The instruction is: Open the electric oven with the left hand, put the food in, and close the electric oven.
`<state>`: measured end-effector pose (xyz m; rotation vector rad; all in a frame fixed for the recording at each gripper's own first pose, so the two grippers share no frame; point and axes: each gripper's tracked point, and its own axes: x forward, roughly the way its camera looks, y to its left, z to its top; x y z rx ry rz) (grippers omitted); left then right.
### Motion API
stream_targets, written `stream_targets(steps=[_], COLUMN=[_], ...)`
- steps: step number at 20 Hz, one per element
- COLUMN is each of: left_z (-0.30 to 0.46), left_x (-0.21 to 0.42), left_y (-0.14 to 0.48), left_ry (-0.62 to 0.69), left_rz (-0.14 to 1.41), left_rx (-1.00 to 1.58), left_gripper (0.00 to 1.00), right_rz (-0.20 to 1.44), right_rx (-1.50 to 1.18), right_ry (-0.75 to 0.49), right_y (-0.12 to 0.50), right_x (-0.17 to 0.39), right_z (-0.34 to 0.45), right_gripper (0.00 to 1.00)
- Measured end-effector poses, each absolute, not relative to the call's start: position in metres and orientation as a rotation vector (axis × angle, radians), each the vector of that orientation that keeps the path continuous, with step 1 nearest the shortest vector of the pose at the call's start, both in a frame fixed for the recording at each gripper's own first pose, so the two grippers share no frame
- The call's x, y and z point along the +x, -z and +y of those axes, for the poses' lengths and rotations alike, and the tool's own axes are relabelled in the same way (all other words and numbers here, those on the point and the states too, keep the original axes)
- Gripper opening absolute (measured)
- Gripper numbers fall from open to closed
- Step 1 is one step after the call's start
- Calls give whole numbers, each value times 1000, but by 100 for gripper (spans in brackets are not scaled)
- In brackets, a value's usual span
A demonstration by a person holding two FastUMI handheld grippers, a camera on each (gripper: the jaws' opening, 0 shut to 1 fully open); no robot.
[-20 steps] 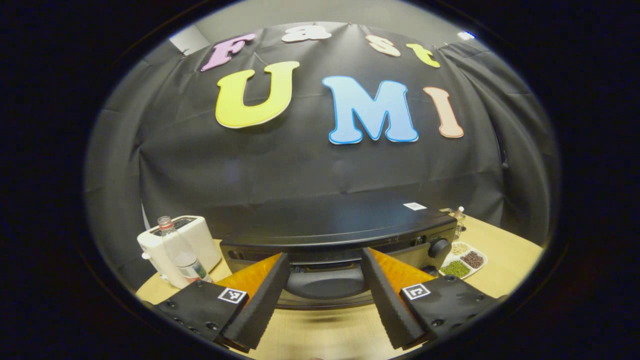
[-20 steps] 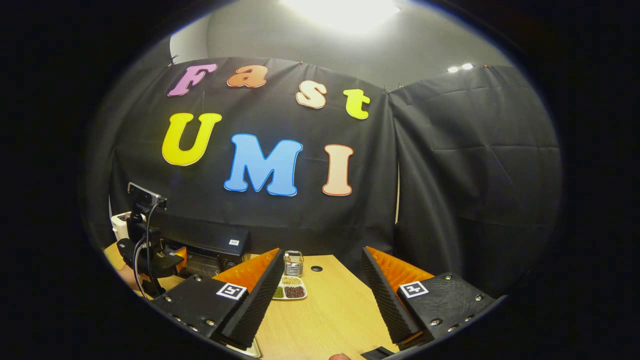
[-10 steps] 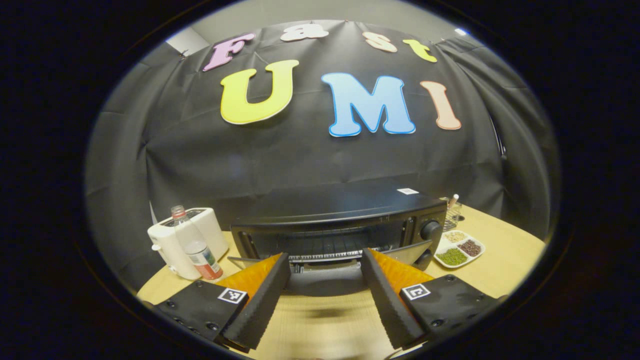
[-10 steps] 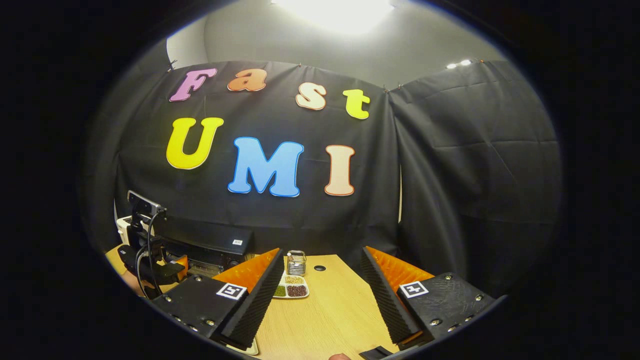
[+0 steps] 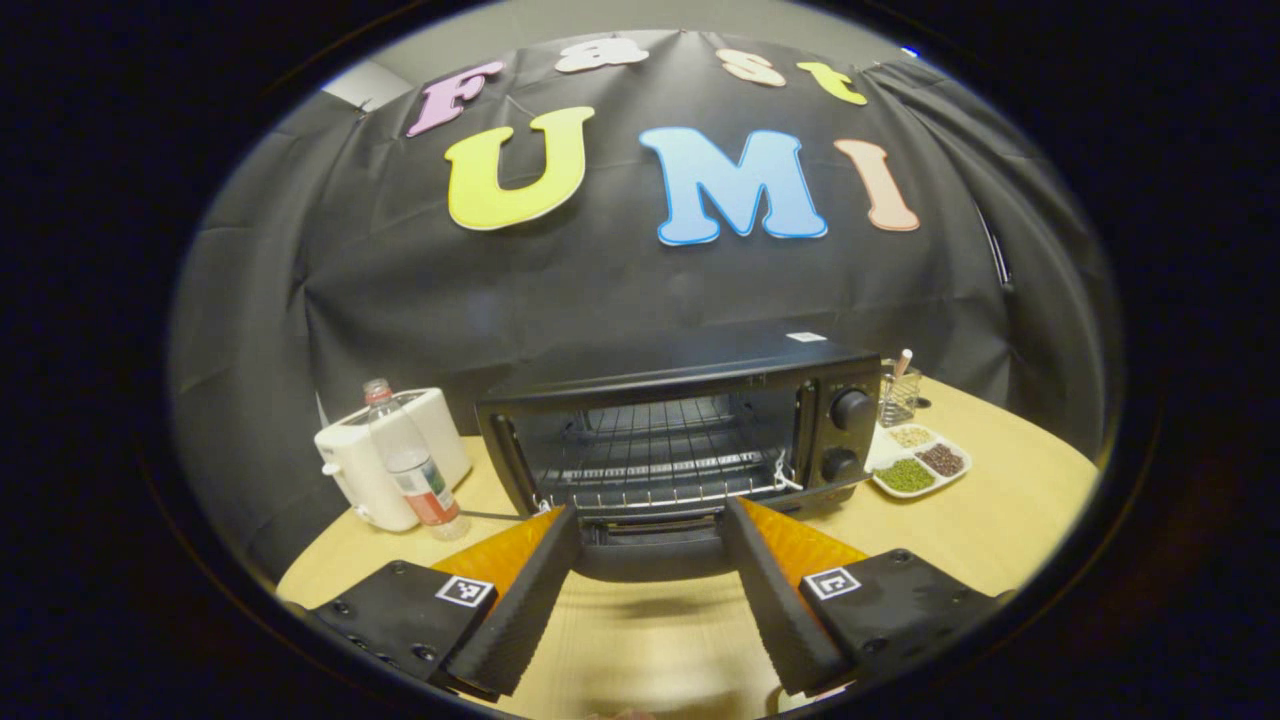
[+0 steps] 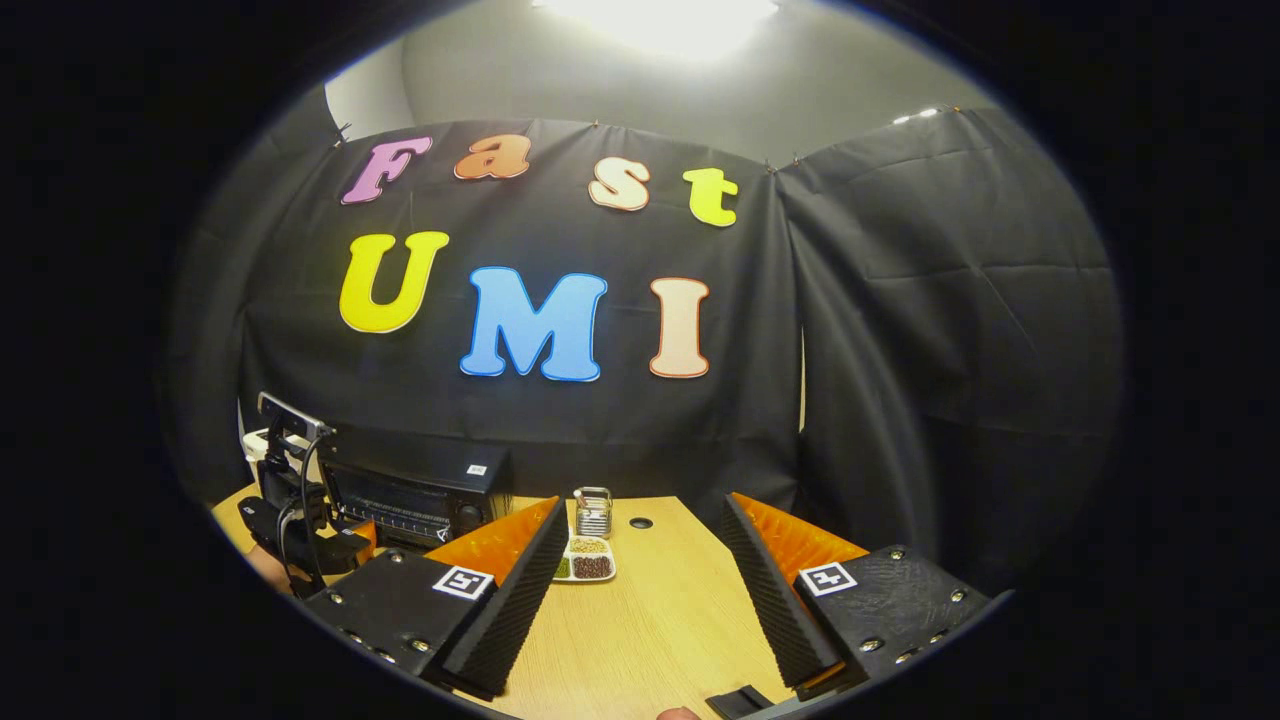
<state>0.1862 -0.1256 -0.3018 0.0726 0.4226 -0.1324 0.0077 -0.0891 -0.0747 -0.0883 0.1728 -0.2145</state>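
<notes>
The black electric oven stands mid-table in the left gripper view, its door folded down flat and the wire rack inside exposed. My left gripper is open just in front of it, with the lowered door's front edge lying between the two fingers, neither pressing on it. In the right gripper view the oven sits far left, with the left gripper and a hand before it. My right gripper hangs open over the wooden table, holding nothing.
A white toaster and a plastic bottle stand left of the oven. A divided dish of beans and a glass jar sit to its right. A small black object lies at the table's near edge.
The oven door has swung from nearly shut to fully down, and the left gripper has drawn back from the oven. The right gripper has barely moved.
</notes>
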Motion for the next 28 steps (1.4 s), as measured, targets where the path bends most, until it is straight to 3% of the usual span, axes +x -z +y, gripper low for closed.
stream_targets(steps=[10,17,21,27,28], left_z=[-127,-122,-110,-84,-79], left_x=[148,127,113,88,84], left_y=[352,369,332,213,194], left_ry=[94,41,11,-19,-23], left_rz=[512,554,485,284,255], left_rx=[84,47,55,49,46], left_gripper=[96,100,97,100,97], right_rz=[210,232,222,230,243], right_rx=[-110,-118,-91,4,18], right_ry=[161,102,46,-56,-68], right_y=[83,91,93,103,106], right_x=[-16,-28,-31,-19,-16], right_z=[-105,-103,-95,-74,-70], right_gripper=[95,95,96,95,95])
